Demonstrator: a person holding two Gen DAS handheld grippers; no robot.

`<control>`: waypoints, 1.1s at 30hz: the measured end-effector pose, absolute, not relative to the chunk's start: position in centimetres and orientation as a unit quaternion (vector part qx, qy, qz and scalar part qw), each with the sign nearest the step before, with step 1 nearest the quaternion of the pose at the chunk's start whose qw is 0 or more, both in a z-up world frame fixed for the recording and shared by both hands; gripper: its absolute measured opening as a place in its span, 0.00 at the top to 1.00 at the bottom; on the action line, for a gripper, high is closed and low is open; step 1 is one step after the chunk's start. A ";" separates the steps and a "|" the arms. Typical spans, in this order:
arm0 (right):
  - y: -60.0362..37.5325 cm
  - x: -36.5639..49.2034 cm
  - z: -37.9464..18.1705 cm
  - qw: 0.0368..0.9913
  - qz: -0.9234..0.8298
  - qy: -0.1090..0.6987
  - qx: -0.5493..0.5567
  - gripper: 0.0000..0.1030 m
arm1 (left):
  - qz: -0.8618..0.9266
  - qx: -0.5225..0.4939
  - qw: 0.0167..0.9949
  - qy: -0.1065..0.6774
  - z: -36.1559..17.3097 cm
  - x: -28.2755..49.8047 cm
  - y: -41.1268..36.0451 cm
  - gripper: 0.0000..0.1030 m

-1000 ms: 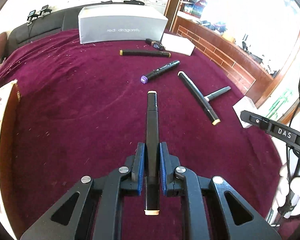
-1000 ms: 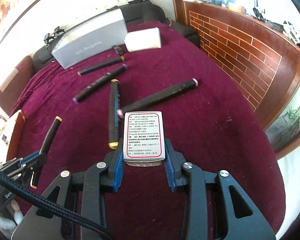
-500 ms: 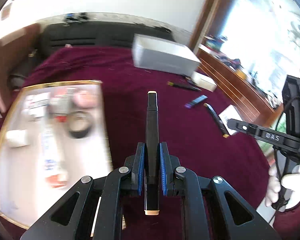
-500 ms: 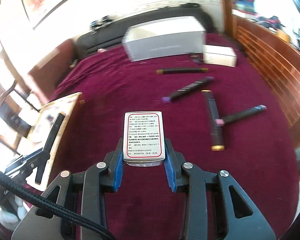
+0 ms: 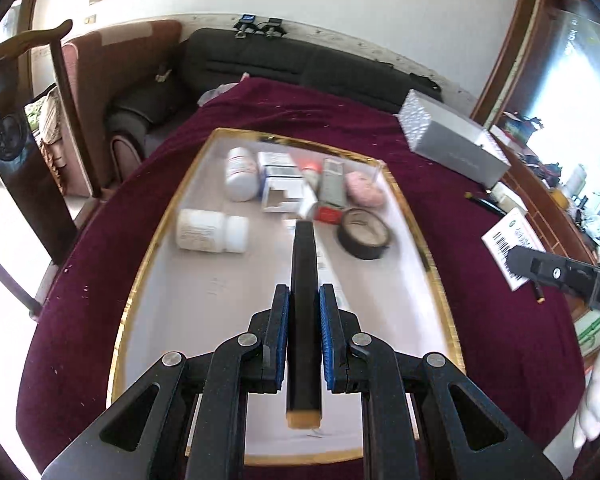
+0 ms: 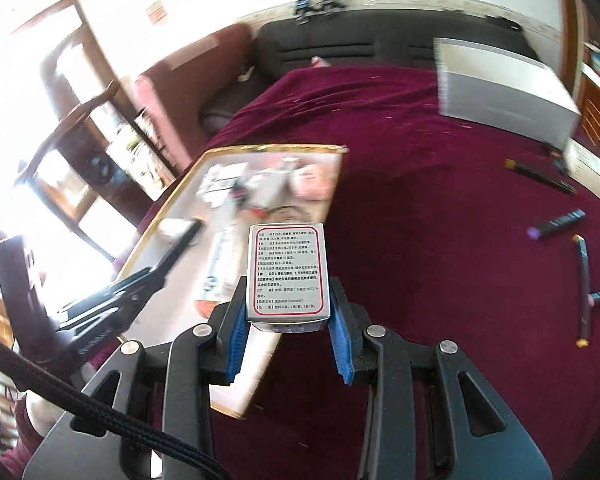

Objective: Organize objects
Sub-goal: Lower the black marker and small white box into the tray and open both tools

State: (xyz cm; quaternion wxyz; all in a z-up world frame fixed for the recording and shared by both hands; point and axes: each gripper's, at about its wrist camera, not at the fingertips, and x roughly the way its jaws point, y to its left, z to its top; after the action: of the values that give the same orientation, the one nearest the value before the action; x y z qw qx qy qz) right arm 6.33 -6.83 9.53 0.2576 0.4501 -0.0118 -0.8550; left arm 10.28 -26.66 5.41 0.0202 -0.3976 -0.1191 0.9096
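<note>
My left gripper [image 5: 303, 328] is shut on a black marker [image 5: 304, 300] with a tan end cap and holds it above the gold-rimmed tray [image 5: 148, 248]. The tray holds white pill bottles [image 5: 212, 230], small boxes, a black tape roll [image 5: 363, 233] and a pink item. My right gripper [image 6: 288, 330] is shut on a white medicine box [image 6: 287, 274] with red-framed text, over the tray's right edge [image 6: 332, 200]. The left gripper with its marker also shows in the right wrist view [image 6: 156, 272].
A grey box [image 5: 452, 148] lies at the back right of the maroon cloth. Several markers [image 6: 556, 226] lie on the cloth to the right. A dark sofa [image 5: 300, 64] and a wooden chair [image 5: 32, 120] stand beyond the table.
Both grippers swung left from the scattered markers to the tray. The left one now holds its marker over the tray; the right one brought the box to the tray's edge.
</note>
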 end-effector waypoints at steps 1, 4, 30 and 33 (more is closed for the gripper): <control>-7.7 6.1 9.2 0.261 -0.852 -0.008 0.454 0.67 | 0.909 -0.400 0.018 -0.117 5.1 10.2 -27.0 0.89; -10.5 5.8 7.9 0.265 -0.844 0.012 0.465 0.67 | 0.906 -0.409 0.008 -0.106 4.4 9.7 -27.6 0.89; -15.2 0.2 1.3 0.216 -0.820 0.067 0.526 0.67 | 0.889 -0.445 -0.018 -0.106 1.9 6.9 -28.5 0.89; -15.5 0.1 1.3 0.216 -0.820 0.070 0.525 0.67 | 0.891 -0.443 -0.024 -0.096 1.9 6.9 -28.2 0.89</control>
State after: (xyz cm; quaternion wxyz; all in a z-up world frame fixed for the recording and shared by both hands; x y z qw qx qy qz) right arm 0.09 -15.48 1.29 0.2162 0.5250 0.0703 -0.8202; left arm 6.92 -28.19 1.88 -0.0242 -0.4430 -0.0960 0.8910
